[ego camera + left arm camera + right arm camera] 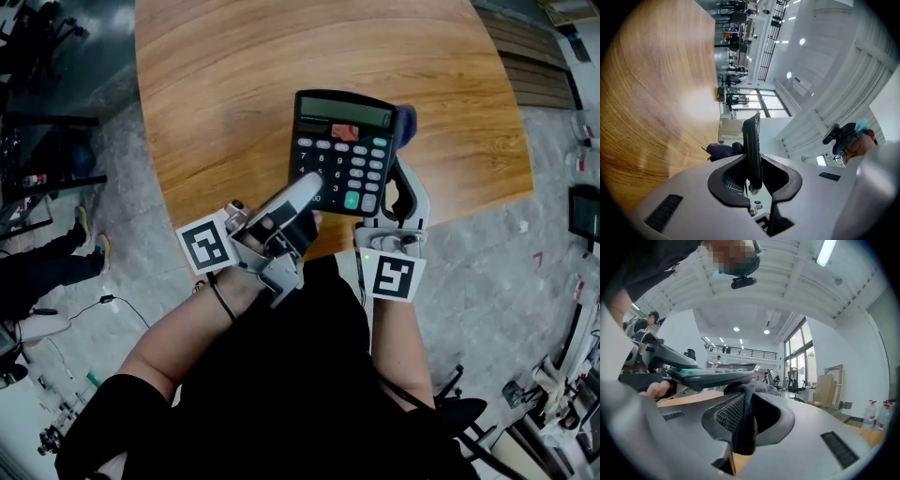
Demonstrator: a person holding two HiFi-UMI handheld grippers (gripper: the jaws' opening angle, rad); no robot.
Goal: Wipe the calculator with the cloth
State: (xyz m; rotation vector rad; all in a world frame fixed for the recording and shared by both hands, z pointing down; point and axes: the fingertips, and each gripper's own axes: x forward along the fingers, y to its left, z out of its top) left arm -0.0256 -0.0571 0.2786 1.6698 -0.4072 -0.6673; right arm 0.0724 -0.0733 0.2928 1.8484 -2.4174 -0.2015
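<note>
1 calculator (342,150) is clamped by left gripper (302,190) | 1 dark cloth (405,125) is pinched by right gripper (403,161) at calculator's far-right corner | 1 wooden table (234,84)

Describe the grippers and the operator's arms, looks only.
The left gripper and right gripper have light grey-white shells and black textured pads, each with a cube of black-and-white square markers. Black top, short sleeves; thin black band at the left wrist.
</note>
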